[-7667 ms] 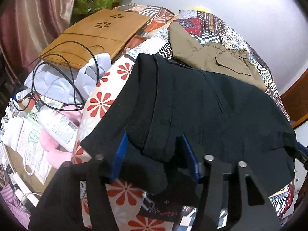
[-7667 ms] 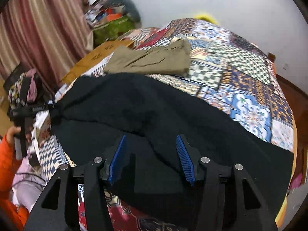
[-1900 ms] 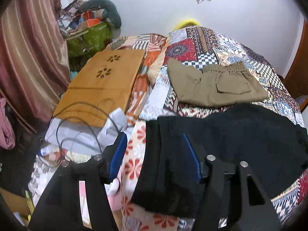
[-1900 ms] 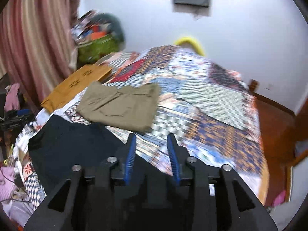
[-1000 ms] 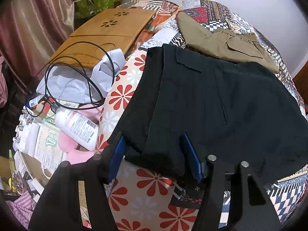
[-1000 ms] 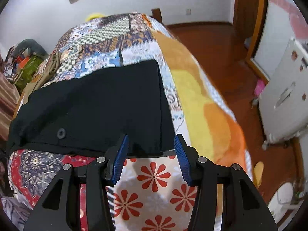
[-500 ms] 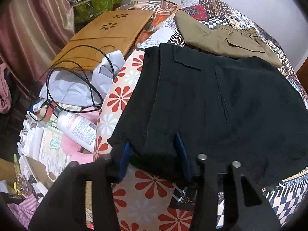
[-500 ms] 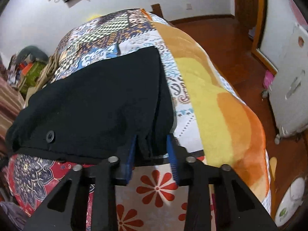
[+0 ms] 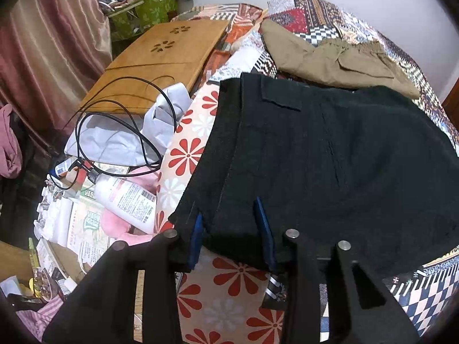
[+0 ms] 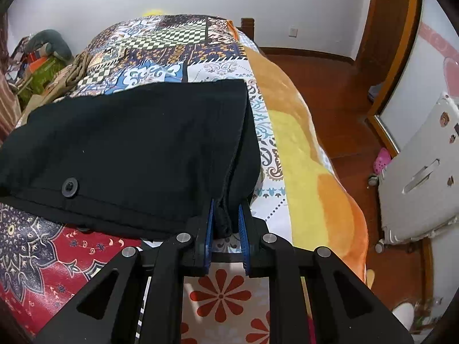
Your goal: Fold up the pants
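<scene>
Black pants [image 9: 330,157] lie flat across the patchwork bed. My left gripper [image 9: 231,229] has its blue pads around the near left corner of the pants and is shut on that fabric. In the right wrist view the same black pants [image 10: 137,149] show a button near the front edge. My right gripper [image 10: 226,220] is pinched shut on the near right corner of the pants, where the layers bunch between the pads.
Folded khaki pants [image 9: 330,57] lie behind the black ones. A wooden lap desk [image 9: 160,51], a black cable [image 9: 120,132], a white bottle [image 9: 126,200] and clutter lie left of the bed. A white suitcase [image 10: 421,183] stands on the wooden floor at right.
Both grippers have closed on the near corners of the black pants; the left was open around the corner a second ago, the right narrowed further onto the bunched edge.
</scene>
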Demonstrator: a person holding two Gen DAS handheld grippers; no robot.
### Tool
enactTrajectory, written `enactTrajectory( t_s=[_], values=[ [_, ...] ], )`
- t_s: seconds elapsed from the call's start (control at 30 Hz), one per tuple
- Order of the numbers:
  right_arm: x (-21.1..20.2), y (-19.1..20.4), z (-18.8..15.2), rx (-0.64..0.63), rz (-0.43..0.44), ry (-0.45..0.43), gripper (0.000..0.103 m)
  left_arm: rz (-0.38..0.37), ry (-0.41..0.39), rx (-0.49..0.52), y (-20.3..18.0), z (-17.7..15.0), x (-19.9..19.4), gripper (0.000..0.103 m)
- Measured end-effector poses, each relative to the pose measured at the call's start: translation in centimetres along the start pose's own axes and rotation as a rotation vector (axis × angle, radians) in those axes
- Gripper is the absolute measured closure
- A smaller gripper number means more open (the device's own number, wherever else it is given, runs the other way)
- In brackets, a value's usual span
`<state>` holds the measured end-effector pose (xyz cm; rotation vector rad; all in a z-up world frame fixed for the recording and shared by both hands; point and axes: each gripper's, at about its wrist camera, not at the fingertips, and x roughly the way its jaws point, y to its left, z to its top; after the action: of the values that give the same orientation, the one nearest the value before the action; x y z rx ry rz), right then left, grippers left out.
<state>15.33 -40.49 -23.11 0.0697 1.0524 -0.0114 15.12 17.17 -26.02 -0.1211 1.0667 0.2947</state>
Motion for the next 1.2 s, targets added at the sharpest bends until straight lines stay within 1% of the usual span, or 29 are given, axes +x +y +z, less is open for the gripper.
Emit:
enactTrajectory(
  t_s=[0.13, 0.27, 0.4, 0.47, 0.53, 0.6, 0.67, 0.8, 0.83, 0.9, 1.03, 1.1, 1.2],
  values=[
    [-1.5, -0.1, 0.6, 0.019, -0.004, -0.052, 0.090, 0.010, -0.031, 0.010, -0.4, 0.1, -1.1, 0.074],
    [-2.2, 0.1, 1.3, -0.001, -0.024, -0.080, 0.090, 0.000, -0.063, 0.012, -0.7, 0.5, -2.4, 0.077],
    [-1.1, 0.0, 1.2, -0.011, -0.048, -0.059, 0.090, -0.003, -0.073, 0.030, -1.1, 0.6, -2.9, 0.077],
    [-0.4, -0.5, 1.0, 0.018, -0.048, -0.049, 0.090, 0.005, -0.059, 0.041, -1.1, 0.4, -2.4, 0.077],
    [0.1, -1.4, 0.8, 0.064, -0.025, -0.034, 0.090, 0.000, -0.032, 0.037, -1.1, 0.1, -1.5, 0.077],
    [1.0, -2.2, 0.5, 0.113, 0.007, -0.001, 0.083, 0.000, -0.004, 0.031, -0.9, -0.4, -0.4, 0.076],
    [0.9, -2.5, 0.4, 0.129, 0.017, 0.001, 0.082, -0.005, 0.004, 0.020, -0.8, -0.9, 0.1, 0.076],
    [-0.2, -2.6, 0.3, 0.132, 0.012, 0.003, 0.075, -0.002, 0.004, 0.023, -0.8, -0.8, 0.1, 0.076],
    [-0.4, -2.7, 0.3, 0.132, 0.006, 0.010, 0.075, -0.002, 0.005, 0.026, -0.8, -0.8, 0.2, 0.076],
    [-0.7, -2.7, 0.2, 0.131, 0.027, 0.023, 0.074, -0.001, 0.004, 0.027, -0.8, -0.8, 0.2, 0.075],
    [-0.9, -2.0, 0.0, 0.109, 0.046, 0.010, 0.074, 0.001, 0.001, 0.018, -0.7, -0.8, 0.2, 0.075],
    [-0.5, -1.7, 0.1, 0.099, 0.039, 0.002, 0.074, 0.003, -0.001, 0.019, -0.8, -0.9, 0.2, 0.075],
    [0.6, -1.8, 0.4, 0.099, 0.027, 0.013, 0.074, 0.005, -0.003, 0.018, -0.8, -0.9, 0.1, 0.075]
  ],
)
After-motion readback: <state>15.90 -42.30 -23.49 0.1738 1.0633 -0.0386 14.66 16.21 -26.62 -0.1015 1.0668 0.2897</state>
